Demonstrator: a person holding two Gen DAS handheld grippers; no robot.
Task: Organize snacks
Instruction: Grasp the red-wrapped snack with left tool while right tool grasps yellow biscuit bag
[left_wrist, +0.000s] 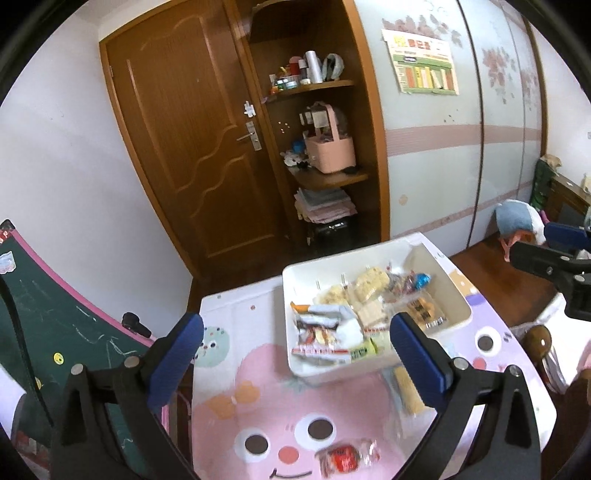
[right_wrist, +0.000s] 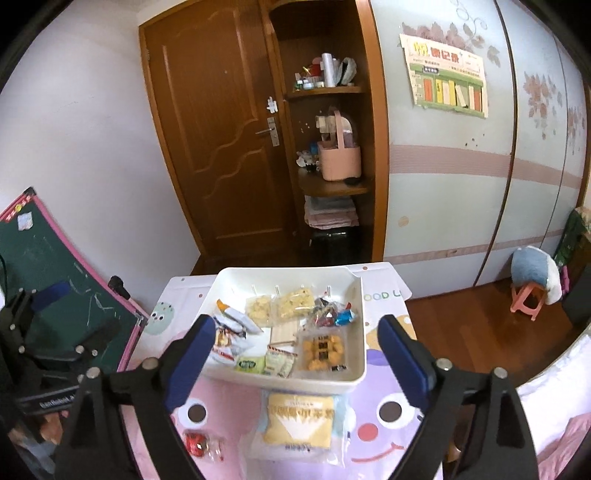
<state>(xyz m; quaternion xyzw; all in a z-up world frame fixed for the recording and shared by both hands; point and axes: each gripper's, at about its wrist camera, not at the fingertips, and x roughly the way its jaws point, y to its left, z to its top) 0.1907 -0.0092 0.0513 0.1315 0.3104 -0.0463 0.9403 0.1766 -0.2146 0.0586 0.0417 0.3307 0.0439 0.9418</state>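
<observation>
A white bin (left_wrist: 458, 295) (right_wrist: 360, 314) holding several snack packets stands on a table with a pink and purple cartoon cloth (left_wrist: 258, 406) (right_wrist: 369, 443). A yellow packet (right_wrist: 297, 424) lies on the cloth in front of the bin; it shows in the left wrist view (left_wrist: 406, 391) near the right finger. A small red wrapped candy (left_wrist: 345, 458) (right_wrist: 199, 443) lies nearer me on the left. My left gripper (left_wrist: 295, 354) is open and empty above the cloth. My right gripper (right_wrist: 295, 354) is open and empty above the bin's near edge.
A green chalkboard (left_wrist: 55, 317) (right_wrist: 55, 273) leans at the left of the table. A wooden door (right_wrist: 210, 147) and open shelves (right_wrist: 332, 184) stand behind. A pink stool with a plush (right_wrist: 532, 284) sits on the wooden floor at right.
</observation>
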